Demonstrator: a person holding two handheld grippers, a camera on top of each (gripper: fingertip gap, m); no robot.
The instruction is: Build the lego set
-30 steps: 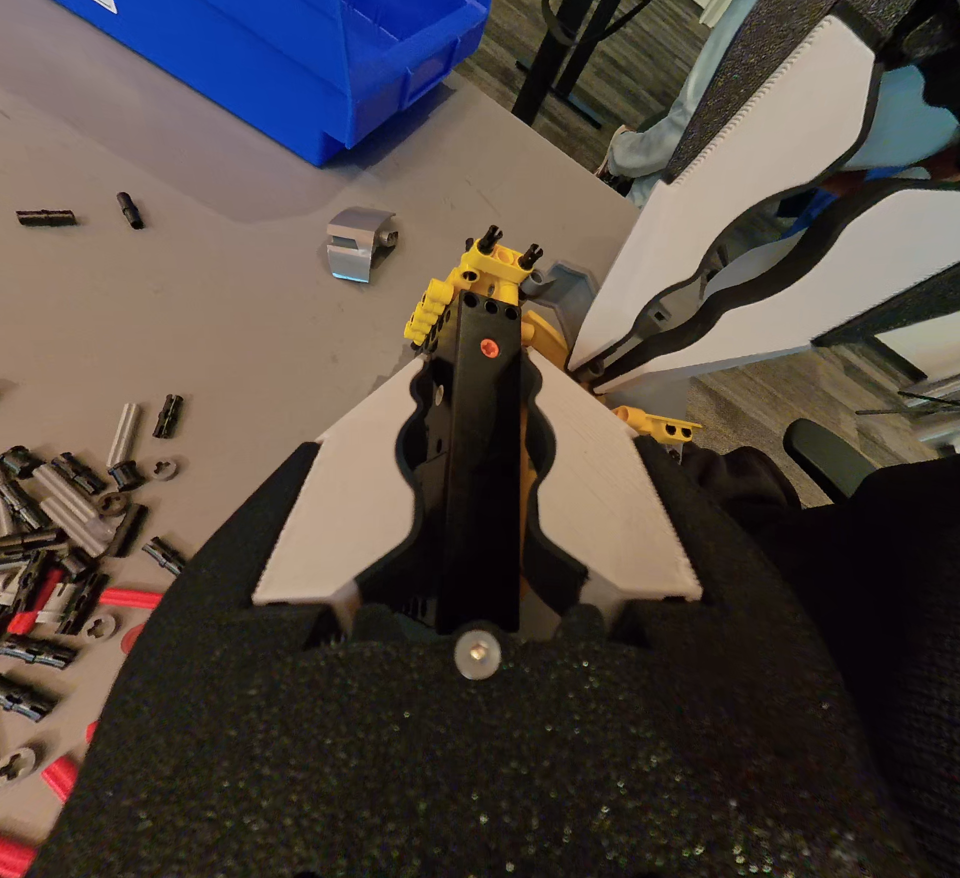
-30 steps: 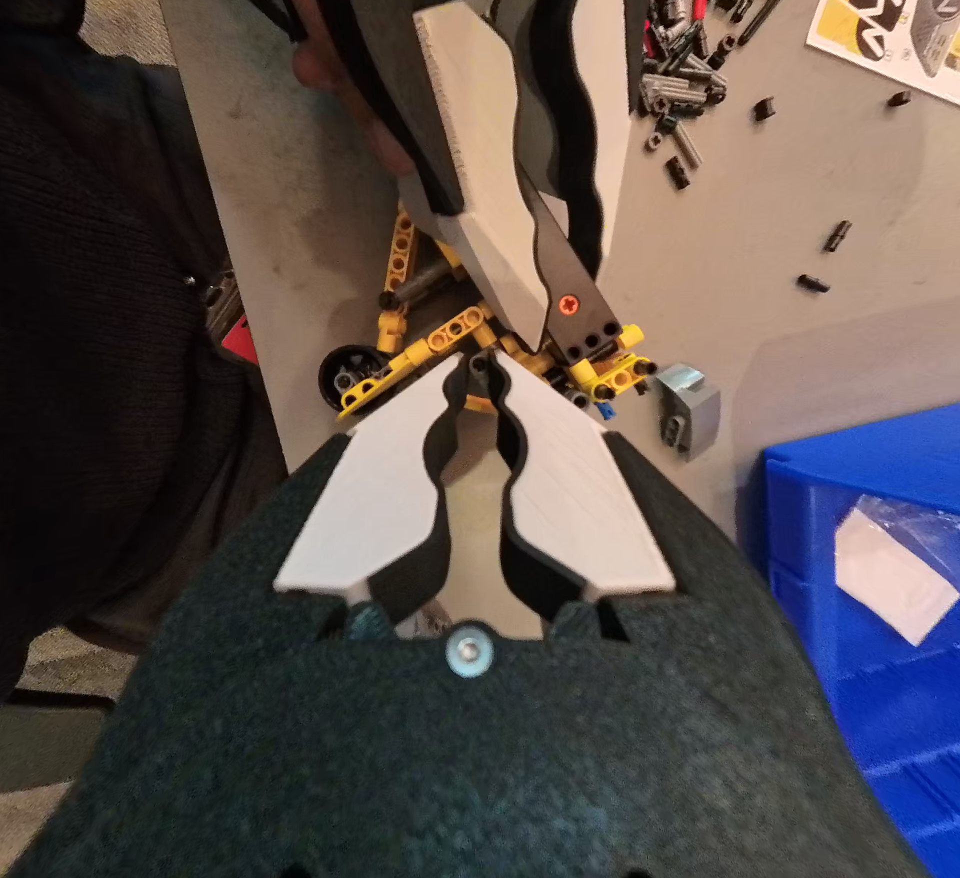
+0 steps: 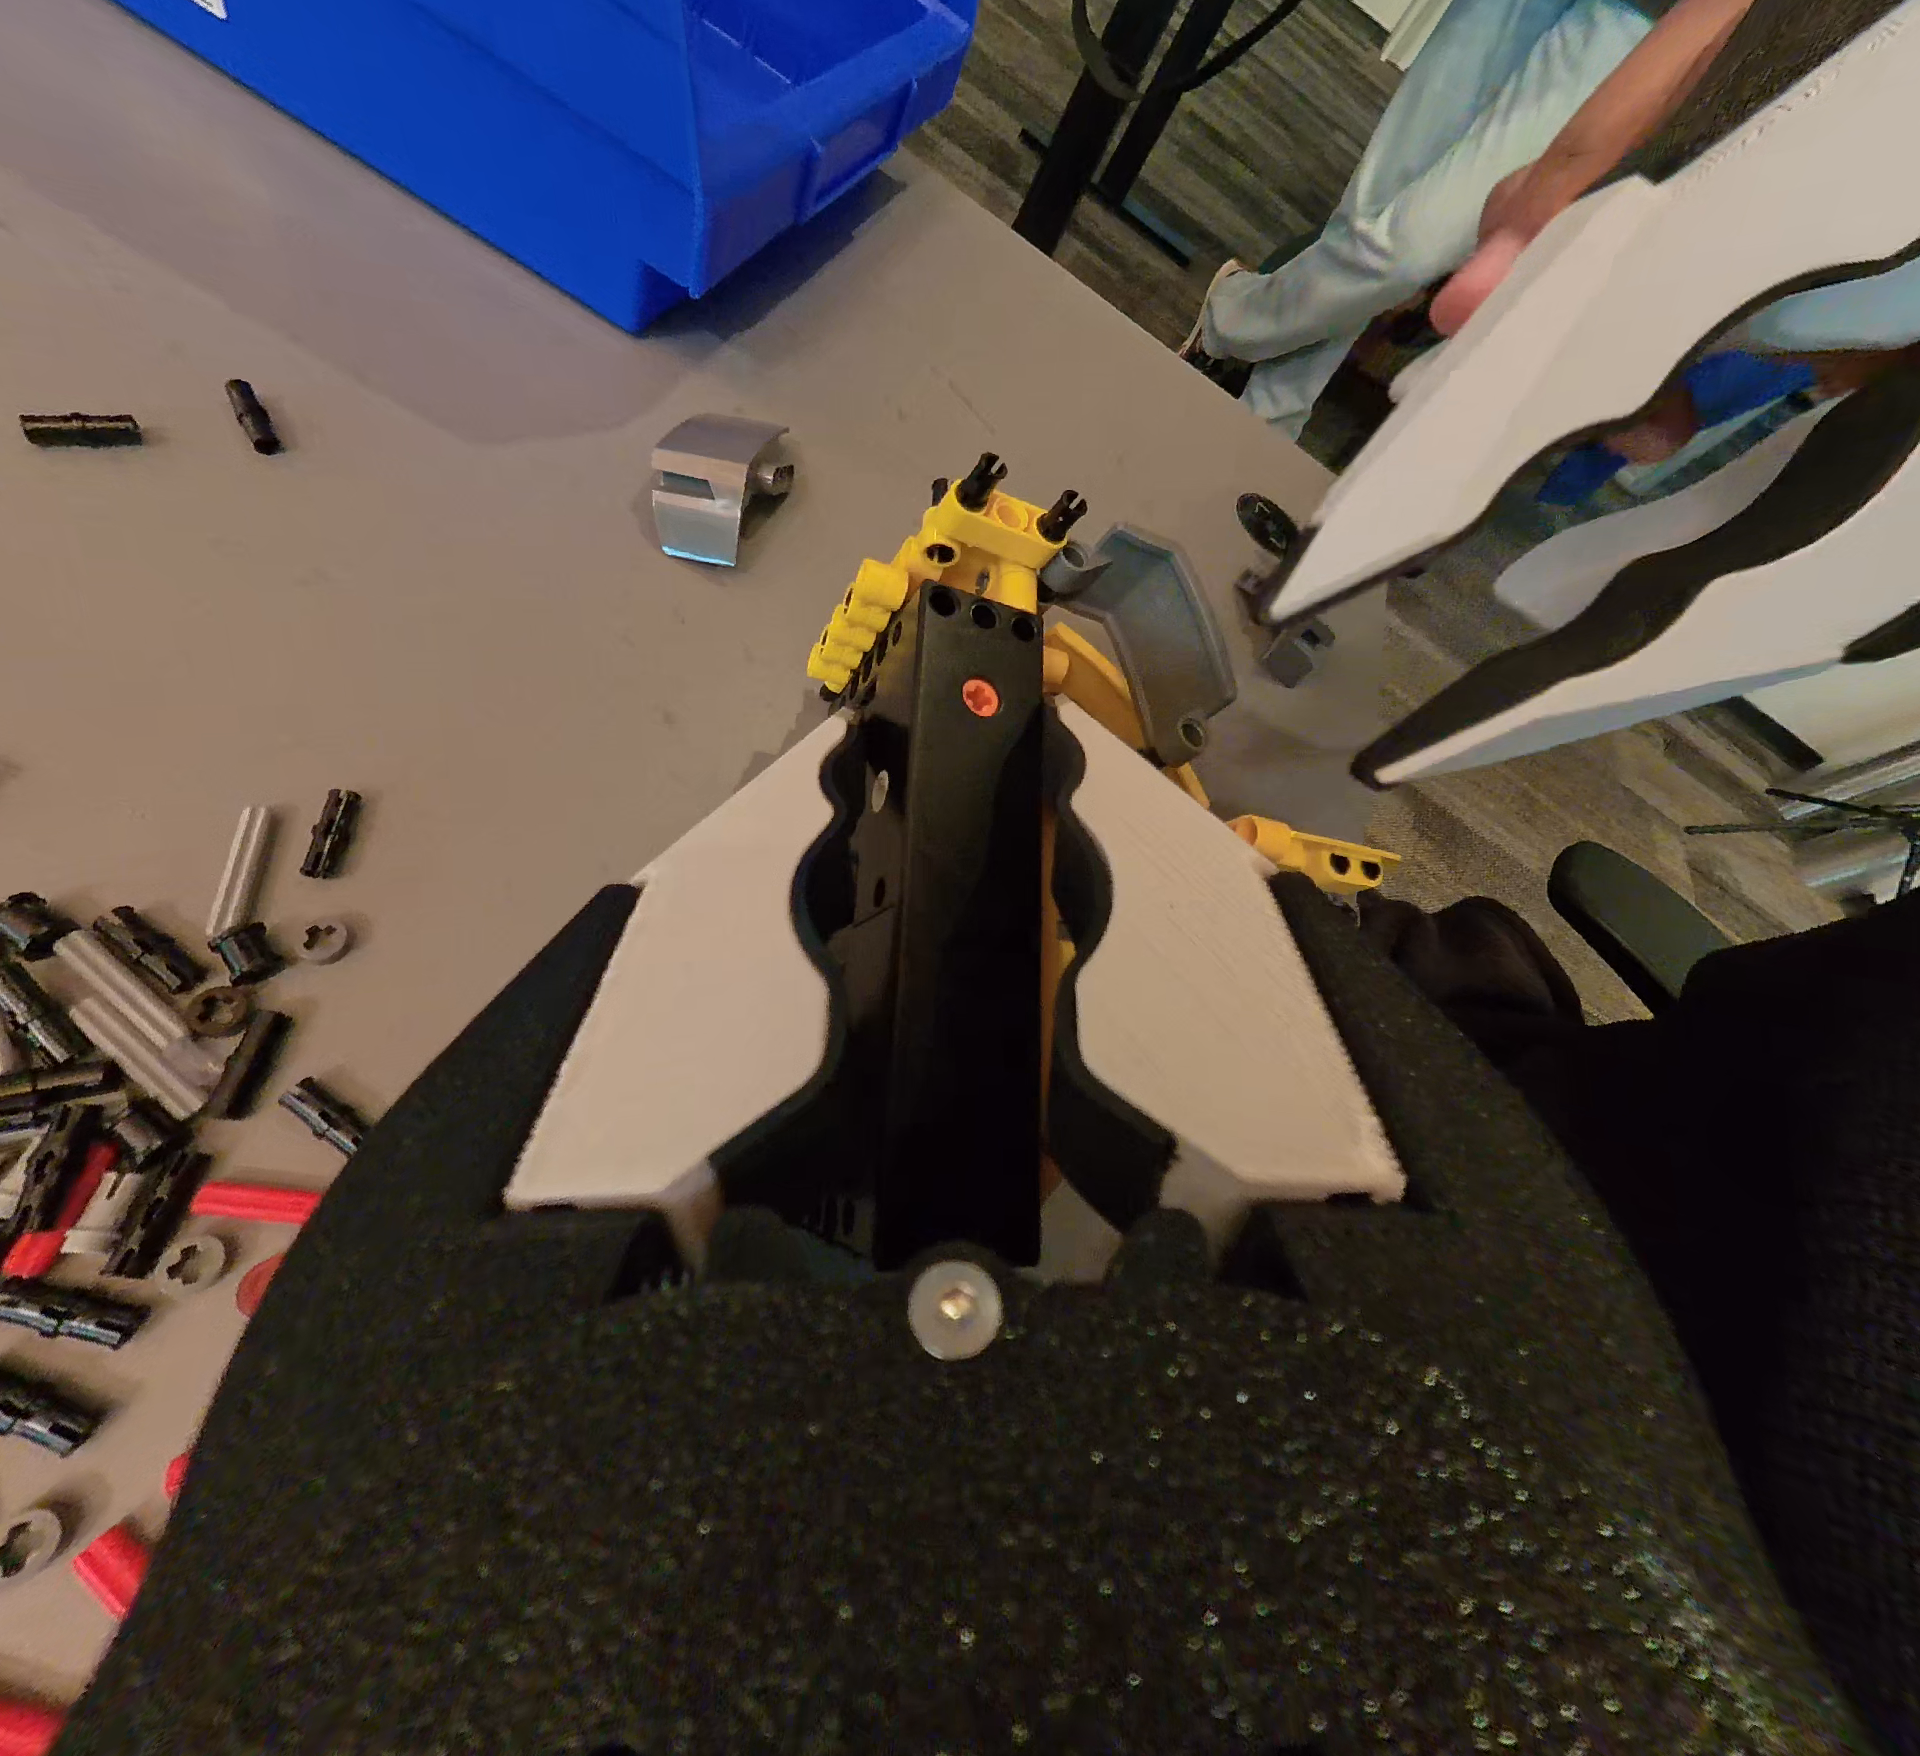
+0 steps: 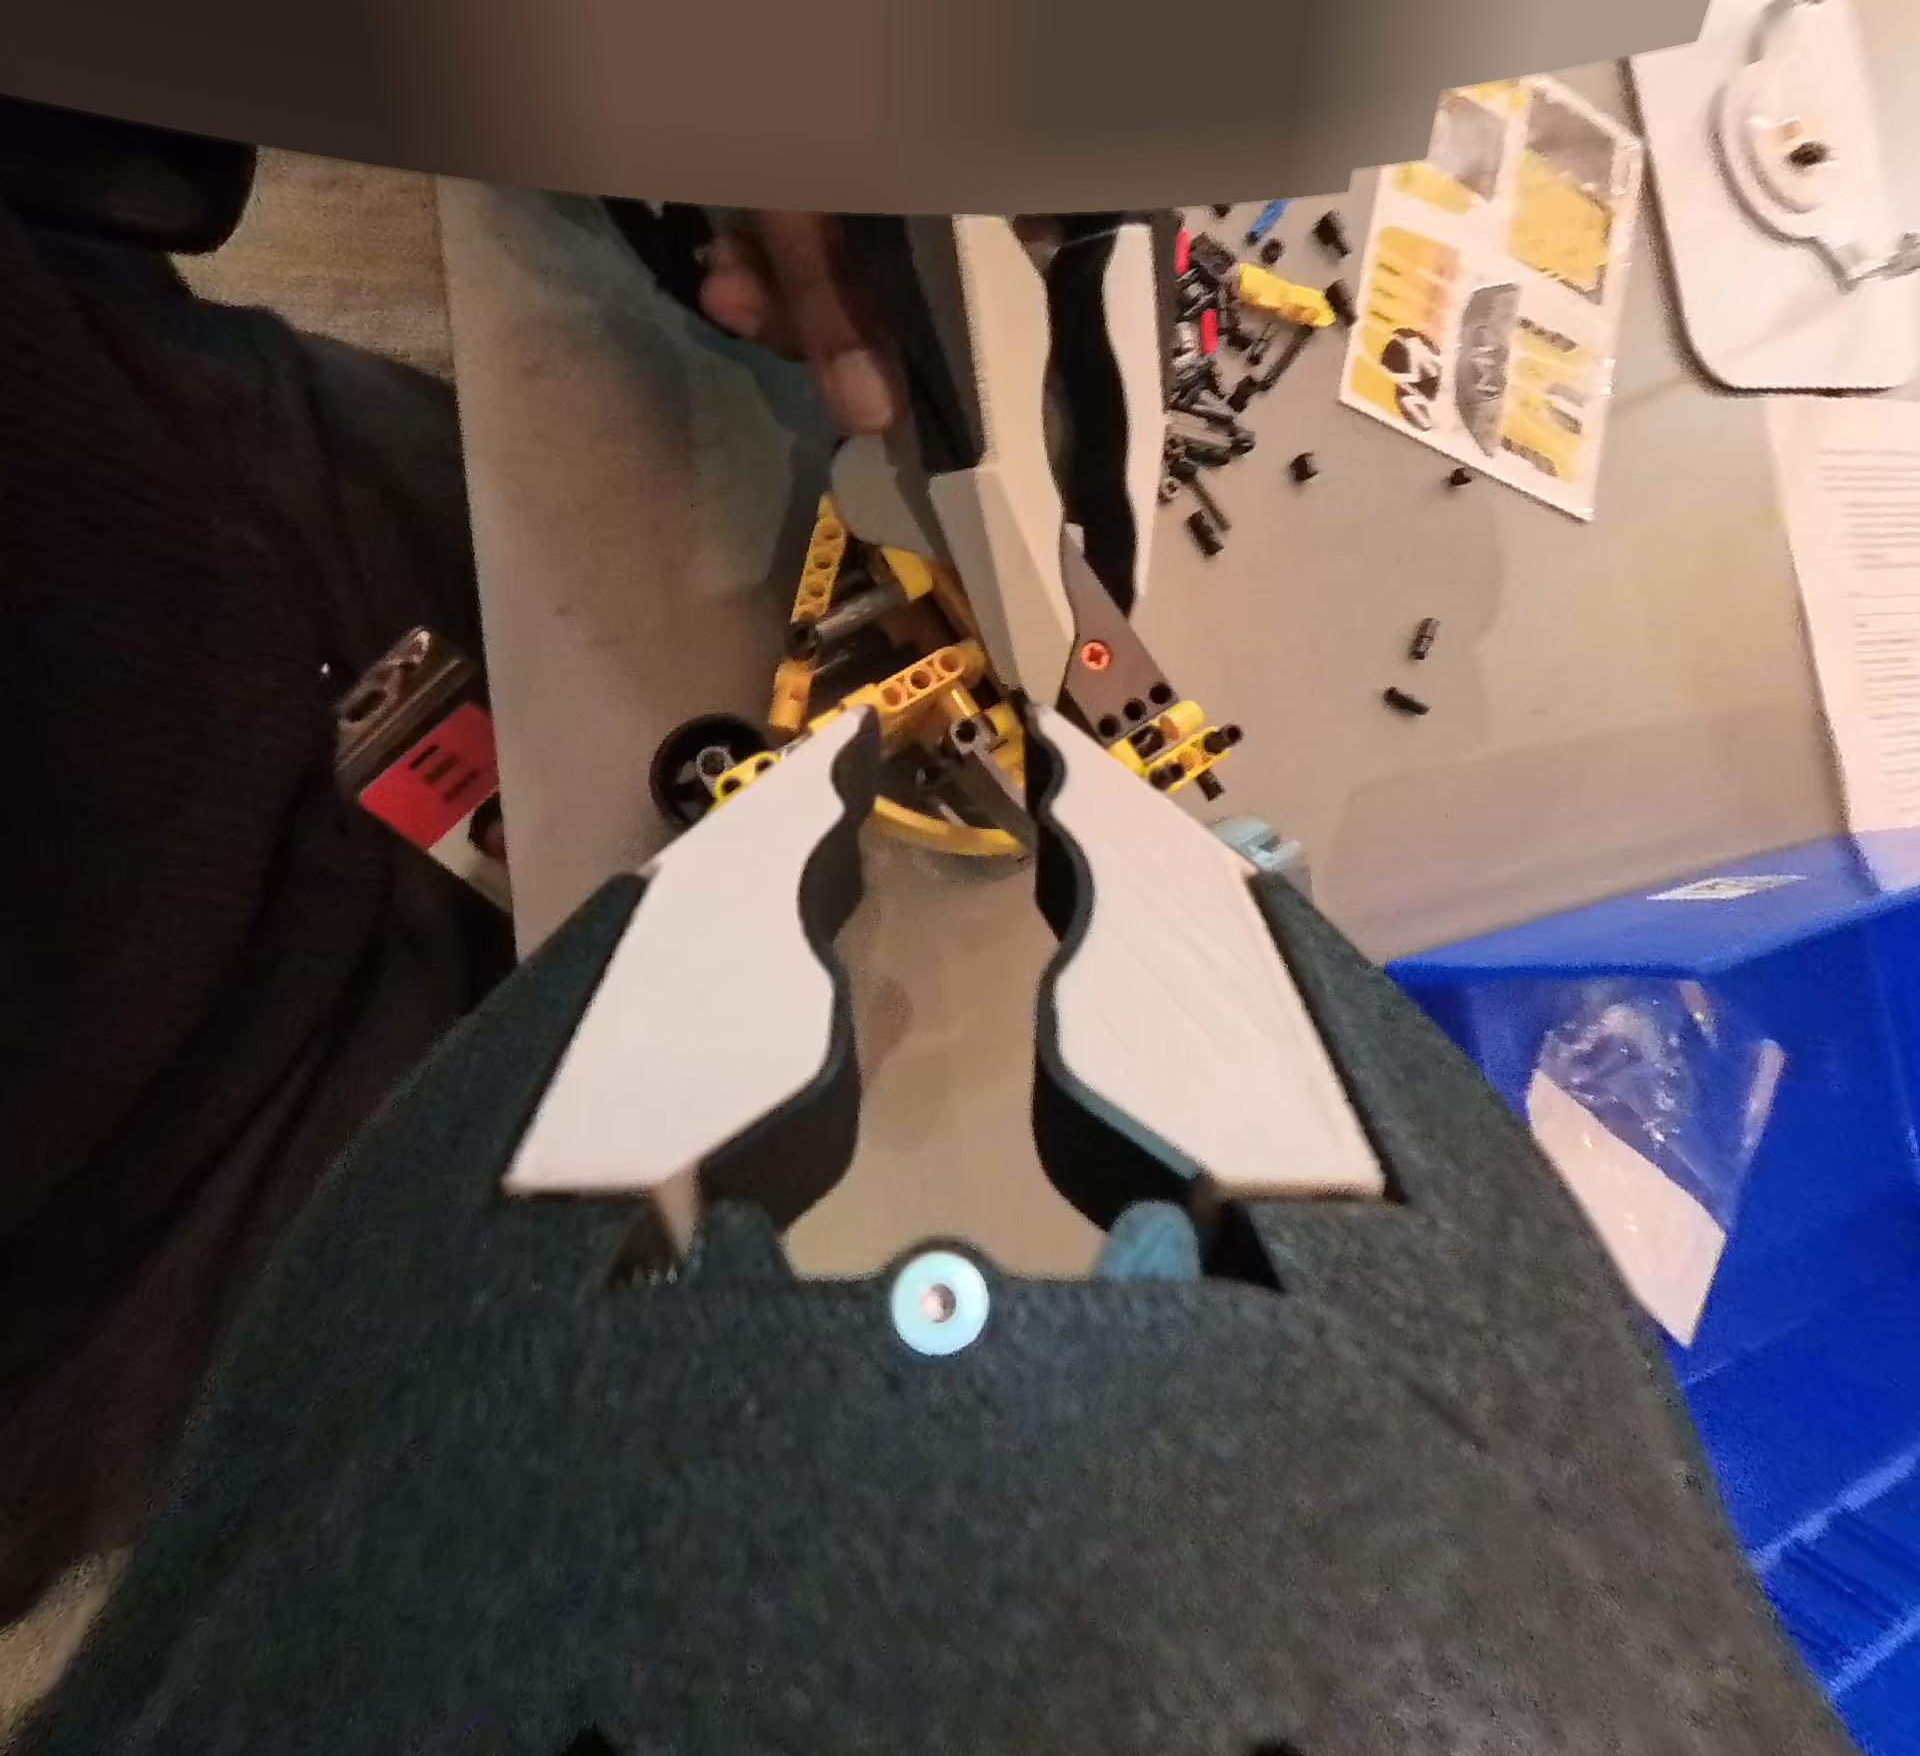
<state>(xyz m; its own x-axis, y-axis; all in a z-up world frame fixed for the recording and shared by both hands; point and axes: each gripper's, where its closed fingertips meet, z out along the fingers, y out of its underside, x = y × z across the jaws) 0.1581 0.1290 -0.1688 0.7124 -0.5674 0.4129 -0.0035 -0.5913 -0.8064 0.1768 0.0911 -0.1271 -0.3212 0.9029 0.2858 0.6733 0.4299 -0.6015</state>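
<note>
My left gripper [image 3: 956,730] is shut on the black block [image 3: 966,875] of a yellow and black brick model [image 3: 997,527] that rests near the table's edge. A grey curved panel [image 3: 1164,646] sits on the model's right side. My right gripper [image 4: 951,730] is open and empty, with its tips just short of the model [image 4: 914,678] and its black wheel [image 4: 691,766]. It also shows in the left wrist view [image 3: 1325,688], raised at the right of the model. The left gripper [image 4: 1086,646] shows in the right wrist view, holding the block from above.
A blue bin [image 3: 623,96] stands behind the model; in the right wrist view it [image 4: 1662,1031] holds a plastic bag [image 4: 1642,1135]. Loose pins [image 3: 104,1083] and a small grey part [image 3: 712,485] lie on the grey table. A picture sheet [image 4: 1486,324] lies farther off. A person [image 3: 1455,96] stands past the edge. About 6 cm separates my left fingertips from my right.
My right gripper has opened and drawn back from the model. My left gripper still holds the black block in the same place.
</note>
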